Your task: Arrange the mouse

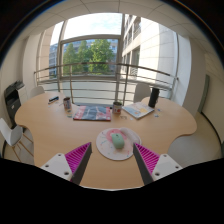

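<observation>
A pale green mouse lies on a round white mouse pad near the front edge of a curved wooden table. My gripper is open and empty, held above the table's front edge. Its pink-padded fingers stand wide apart to either side of the mouse pad, and the mouse sits just ahead of them, between their lines.
Farther back on the table lie a colourful book or mat, a cup, a laptop, a dark can and a black speaker. A chair stands at the left. Large windows lie behind.
</observation>
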Demonstrator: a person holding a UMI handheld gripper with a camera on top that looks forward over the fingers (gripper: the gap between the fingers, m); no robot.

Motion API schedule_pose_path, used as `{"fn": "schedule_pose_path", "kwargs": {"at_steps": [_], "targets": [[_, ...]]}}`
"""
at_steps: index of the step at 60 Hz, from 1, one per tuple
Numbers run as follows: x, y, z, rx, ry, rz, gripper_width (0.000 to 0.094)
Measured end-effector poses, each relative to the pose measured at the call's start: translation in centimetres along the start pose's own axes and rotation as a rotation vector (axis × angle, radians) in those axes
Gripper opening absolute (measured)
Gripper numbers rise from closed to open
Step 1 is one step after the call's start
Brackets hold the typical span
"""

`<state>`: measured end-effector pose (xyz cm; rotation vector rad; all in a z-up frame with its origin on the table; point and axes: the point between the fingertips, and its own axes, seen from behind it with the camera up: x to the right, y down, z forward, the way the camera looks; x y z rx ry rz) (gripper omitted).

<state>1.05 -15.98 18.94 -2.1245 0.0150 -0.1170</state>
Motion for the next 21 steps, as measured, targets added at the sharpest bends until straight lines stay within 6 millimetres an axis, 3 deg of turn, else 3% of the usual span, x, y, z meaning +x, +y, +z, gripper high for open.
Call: {"fn": "schedule_pose_path", "kwargs": {"at_steps": [11,21], "targets": [[-1.1,2.1,-4.8,-0.015,0.006,-0.011,0.0849],[-1.7,2.9,-6.2,-0.022,0.008,-0.018,0.0849]]}}
